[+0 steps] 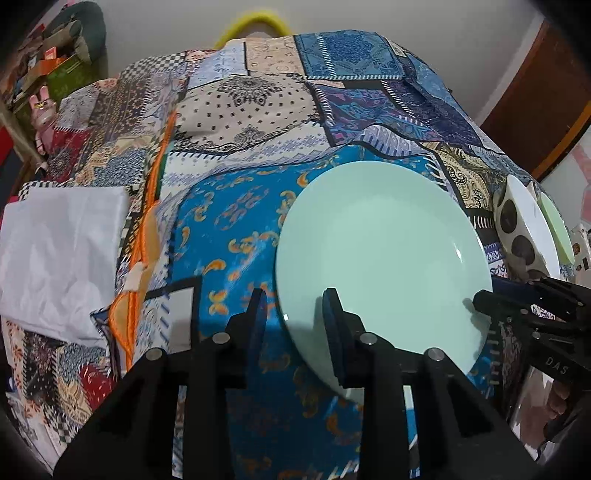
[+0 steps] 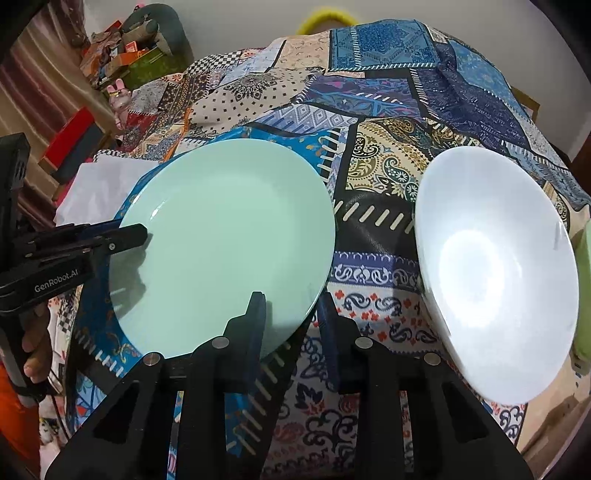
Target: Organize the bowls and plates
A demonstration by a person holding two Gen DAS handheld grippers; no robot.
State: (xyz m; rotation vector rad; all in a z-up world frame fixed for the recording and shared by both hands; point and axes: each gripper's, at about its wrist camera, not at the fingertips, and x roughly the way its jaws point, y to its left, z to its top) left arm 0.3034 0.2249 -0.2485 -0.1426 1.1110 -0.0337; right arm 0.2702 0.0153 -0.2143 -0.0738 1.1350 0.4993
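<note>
A patchwork-patterned cloth (image 1: pixel 258 122) is seen covering the tabletop ahead of the jaws. Beyond it, a pale wall (image 1: pixel 166 26) is being lit evenly. A brown wooden door (image 1: pixel 546 92) is standing far right, while cluttered boxes (image 2: pixel 125 62) are being kept far left.

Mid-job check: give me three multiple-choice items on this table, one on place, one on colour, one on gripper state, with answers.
1. The white bowl, seen from the right wrist, sits where relative to the plate?
A) right B) left C) on top
2. The plate's colour?
A) red B) mint green C) black
3. The left gripper is:
A) clear of the plate B) astride the plate's rim C) holding the bowl

Answers: 1 A, the bowl lies to the right, patterned tablecloth between; 2 B, pale green surface; 3 B, one finger over the rim, one outside.
</note>
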